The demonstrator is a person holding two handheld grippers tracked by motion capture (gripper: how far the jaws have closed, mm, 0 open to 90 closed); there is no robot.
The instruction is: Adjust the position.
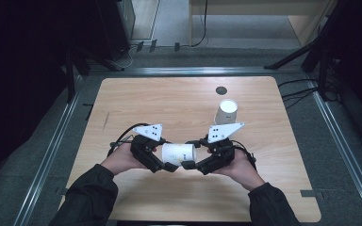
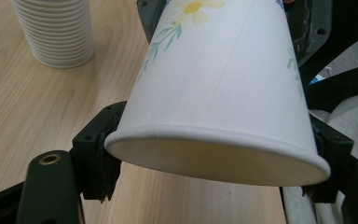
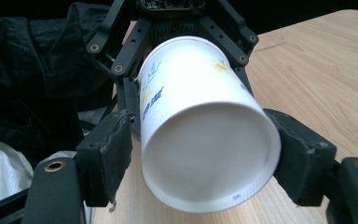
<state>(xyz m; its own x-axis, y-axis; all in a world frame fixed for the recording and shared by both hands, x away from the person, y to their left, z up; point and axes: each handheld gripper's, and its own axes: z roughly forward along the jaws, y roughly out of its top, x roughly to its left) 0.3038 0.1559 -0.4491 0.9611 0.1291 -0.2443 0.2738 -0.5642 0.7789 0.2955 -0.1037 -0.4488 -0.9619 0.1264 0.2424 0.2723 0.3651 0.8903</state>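
I'm holding the flower-printed paper cup on its side above the table's middle, near its front edge. Left gripper is clamping its rim end, right gripper is pinching its base end; the cup stack is standing toward the back right corner

Two hand-held grippers are counted, the left hand-held gripper and the right hand-held gripper. One single paper cup is seen (flower-printed), and one stack of cups on one surface.
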